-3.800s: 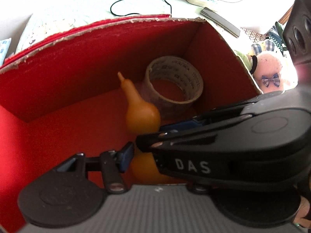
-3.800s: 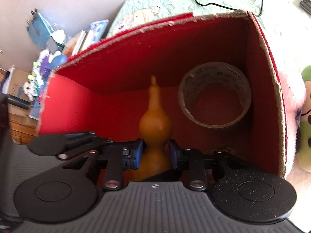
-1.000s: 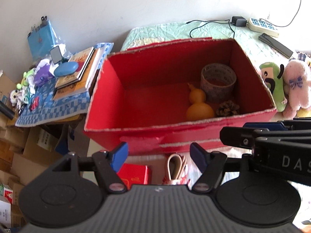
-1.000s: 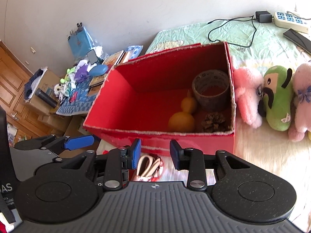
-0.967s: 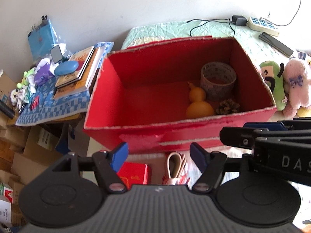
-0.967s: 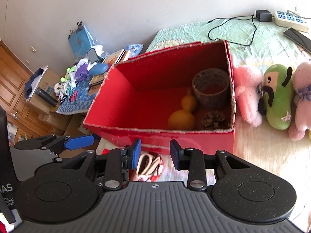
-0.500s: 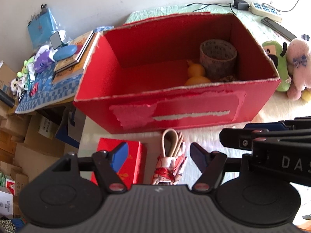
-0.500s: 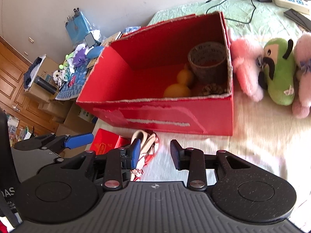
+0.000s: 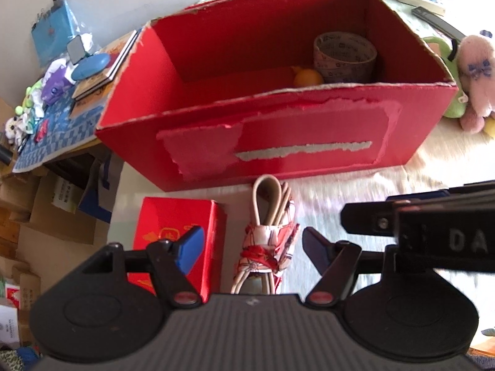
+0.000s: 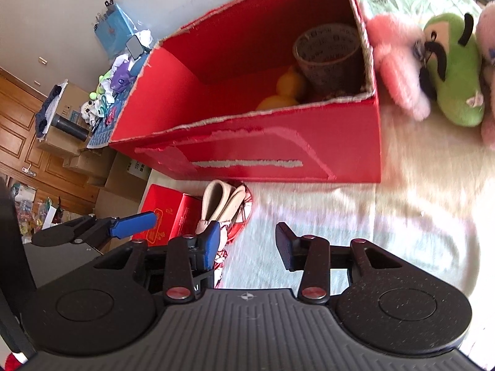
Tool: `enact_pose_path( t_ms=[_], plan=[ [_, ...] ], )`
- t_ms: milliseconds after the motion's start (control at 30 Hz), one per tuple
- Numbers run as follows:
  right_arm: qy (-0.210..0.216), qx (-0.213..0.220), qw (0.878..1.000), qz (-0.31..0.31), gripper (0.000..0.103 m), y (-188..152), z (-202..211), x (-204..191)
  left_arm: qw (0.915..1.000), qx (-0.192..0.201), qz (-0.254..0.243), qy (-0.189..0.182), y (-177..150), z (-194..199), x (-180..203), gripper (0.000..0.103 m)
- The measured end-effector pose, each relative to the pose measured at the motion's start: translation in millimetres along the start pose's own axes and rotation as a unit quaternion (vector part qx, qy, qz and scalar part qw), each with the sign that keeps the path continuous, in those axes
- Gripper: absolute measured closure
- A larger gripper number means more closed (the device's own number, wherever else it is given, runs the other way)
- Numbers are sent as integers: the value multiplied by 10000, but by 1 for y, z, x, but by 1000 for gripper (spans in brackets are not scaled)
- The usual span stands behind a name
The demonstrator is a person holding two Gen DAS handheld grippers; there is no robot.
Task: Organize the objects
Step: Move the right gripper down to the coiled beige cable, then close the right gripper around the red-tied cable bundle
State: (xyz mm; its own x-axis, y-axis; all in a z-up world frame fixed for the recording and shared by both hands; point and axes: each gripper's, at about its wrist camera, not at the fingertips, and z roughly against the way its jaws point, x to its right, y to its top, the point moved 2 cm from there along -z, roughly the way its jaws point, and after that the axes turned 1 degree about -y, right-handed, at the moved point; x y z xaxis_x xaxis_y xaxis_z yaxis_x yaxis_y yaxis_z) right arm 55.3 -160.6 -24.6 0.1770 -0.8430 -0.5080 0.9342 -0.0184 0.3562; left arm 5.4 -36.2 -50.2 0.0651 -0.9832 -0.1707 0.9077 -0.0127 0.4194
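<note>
A big red cardboard box (image 9: 278, 142) stands on the bed; inside it lie a tape roll (image 9: 345, 57) and an orange gourd (image 9: 307, 78). The box also shows in the right wrist view (image 10: 263, 151), with the tape roll (image 10: 328, 55) and gourd (image 10: 286, 91). In front of the box lie a red-and-white patterned pouch with beige straps (image 9: 269, 235) and a small red box (image 9: 173, 232). My left gripper (image 9: 250, 247) is open, empty, low over the pouch. My right gripper (image 10: 247, 244) is open and empty, just right of the pouch (image 10: 225, 213).
Plush toys lie right of the box: a pink one (image 10: 399, 74) and a green one (image 10: 454, 71). A cluttered side table with books (image 9: 96, 65) stands left. Cardboard cartons (image 9: 46, 210) sit on the floor at left. A remote and cable lie on the bed behind.
Both grippers drew back out of the red box, leaving the gourd inside, then came down toward the pouch and small red box. The right gripper's jaws have opened wider.
</note>
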Motion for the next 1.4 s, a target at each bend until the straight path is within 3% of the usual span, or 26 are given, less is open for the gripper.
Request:
enact_pose_path(
  t_ms=[567, 867, 1033, 1100, 1167, 1400],
  plan=[
    [492, -544, 9957, -563, 59, 1, -40, 0, 9915, 343, -77, -1251, -34, -8, -16, 42],
    [298, -711, 9961, -436, 54, 5, -60, -11, 9920, 227, -339, -1191, -33, -30, -11, 46],
    [144, -824, 9956, -414, 55, 5, -70, -14, 9916, 25, -416, -1223, -34, -43, -11, 54],
    [154, -882, 9947, -506, 58, 3, -73, -11, 9911, 4, -432, -1259, -34, -45, -13, 56],
    [301, -941, 9932, -615, 73, 3, -74, -9, 9903, 10, -489, -1300, -34, -45, -13, 58],
    [221, -887, 9942, -567, 76, -1, -48, 1, 9825, 19, -947, -1603, -33, -31, 0, 64]
  ],
)
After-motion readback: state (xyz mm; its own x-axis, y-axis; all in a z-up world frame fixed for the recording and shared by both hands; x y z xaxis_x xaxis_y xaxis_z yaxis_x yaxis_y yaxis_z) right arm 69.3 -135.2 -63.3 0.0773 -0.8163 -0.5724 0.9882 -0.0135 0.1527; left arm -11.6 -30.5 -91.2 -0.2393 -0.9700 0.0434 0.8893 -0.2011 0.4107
